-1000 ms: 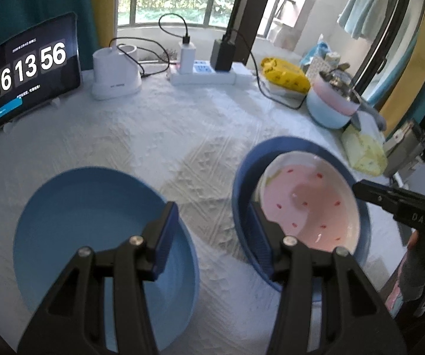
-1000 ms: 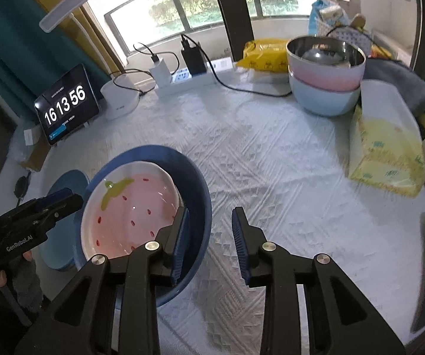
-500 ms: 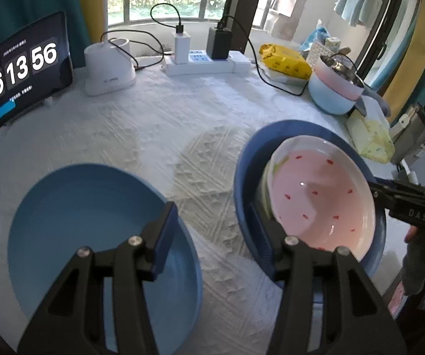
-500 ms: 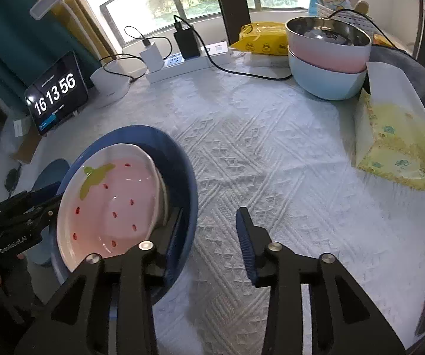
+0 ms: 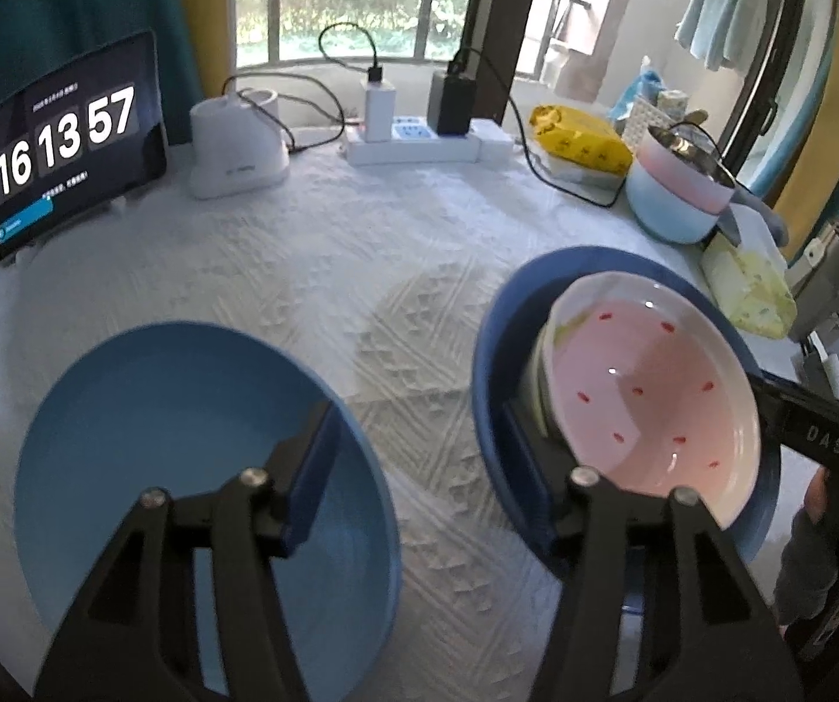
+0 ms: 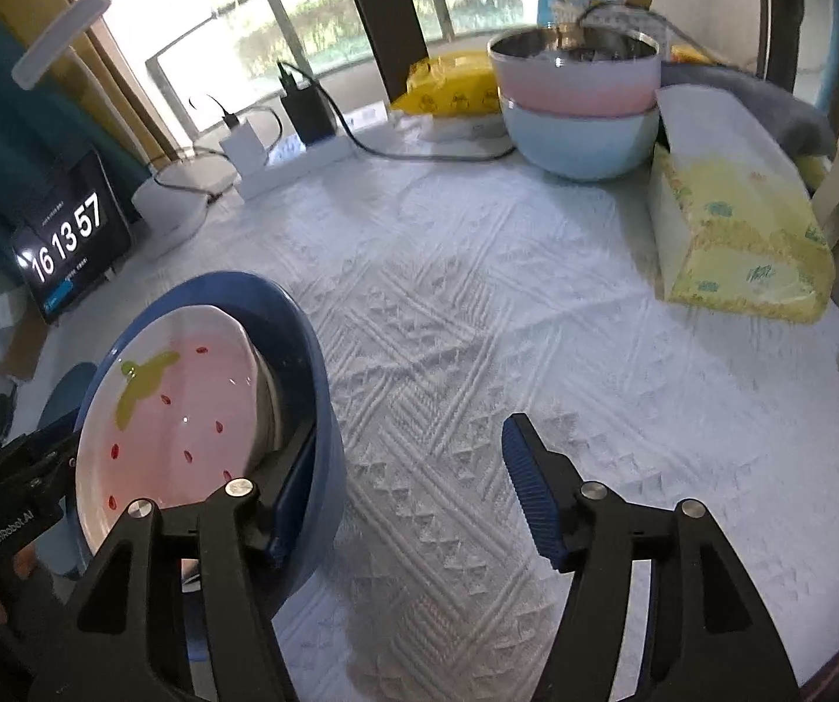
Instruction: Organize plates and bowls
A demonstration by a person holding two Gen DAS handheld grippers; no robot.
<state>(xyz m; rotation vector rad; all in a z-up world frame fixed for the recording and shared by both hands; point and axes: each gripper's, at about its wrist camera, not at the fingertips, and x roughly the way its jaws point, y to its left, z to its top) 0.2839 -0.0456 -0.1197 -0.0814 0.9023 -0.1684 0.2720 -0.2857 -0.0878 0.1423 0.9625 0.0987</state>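
Note:
A pink strawberry-pattern plate (image 5: 647,392) lies tilted inside a dark blue bowl (image 5: 498,345); both also show in the right wrist view, plate (image 6: 179,415) and bowl (image 6: 302,339). A light blue plate (image 5: 185,439) lies on the table at the left. My left gripper (image 5: 419,456) is open above the cloth, one finger over the light blue plate, the other at the dark bowl's near rim. My right gripper (image 6: 404,491) is open; its left finger sits against the dark bowl's rim, the right finger over bare cloth.
Stacked pink and light blue bowls (image 6: 577,111) stand at the back right beside a yellow tissue pack (image 6: 735,234). A clock tablet (image 5: 68,140), a white device (image 5: 238,152) and a power strip with cables (image 5: 419,140) line the far edge. White textured cloth (image 6: 477,322) covers the table.
The right gripper's jaws have opened wider. The pink plate has tipped up more steeply inside the dark blue bowl. The left gripper has barely moved.

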